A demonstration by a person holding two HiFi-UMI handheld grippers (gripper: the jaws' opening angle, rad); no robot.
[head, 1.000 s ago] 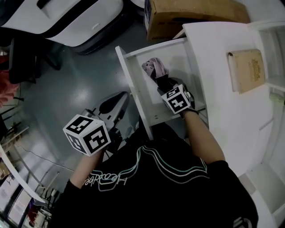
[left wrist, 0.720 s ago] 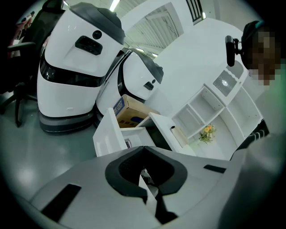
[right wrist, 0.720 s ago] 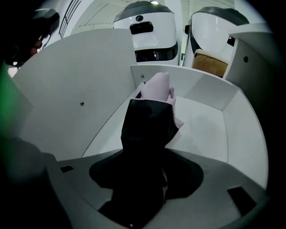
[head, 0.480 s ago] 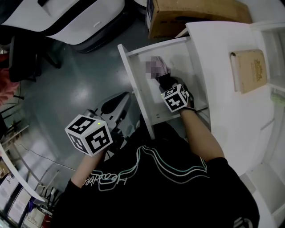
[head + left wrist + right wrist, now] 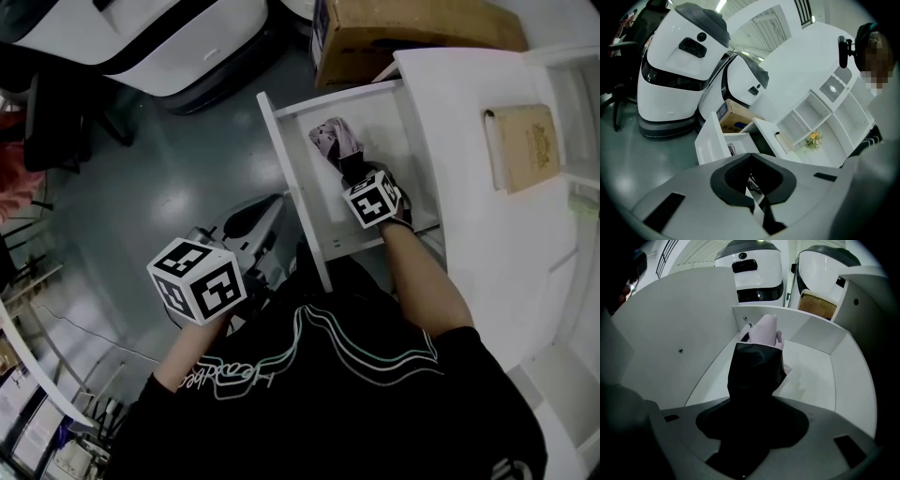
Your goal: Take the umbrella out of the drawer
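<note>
The folded umbrella (image 5: 335, 141), lilac cloth with a black sleeve, lies in the open white drawer (image 5: 281, 159). My right gripper (image 5: 350, 171) points steeply down into the drawer, right over the umbrella's near end. In the right gripper view the black sleeve (image 5: 754, 371) fills the gap between the jaws, which are closing around it; the lilac end (image 5: 765, 331) sticks out beyond. I cannot see the pads pressing on it. My left gripper (image 5: 258, 211) hangs left of the drawer above the floor, jaws together on nothing (image 5: 750, 157).
A cardboard box (image 5: 412, 28) stands behind the drawer. A tan book (image 5: 520, 145) lies on the white cabinet top (image 5: 450, 112). Large white machine bases (image 5: 141, 37) stand on the grey floor to the left. Open white shelves hold yellow flowers (image 5: 813, 138).
My right gripper has sunk a little closer onto the umbrella in the drawer. The left gripper has barely moved.
</note>
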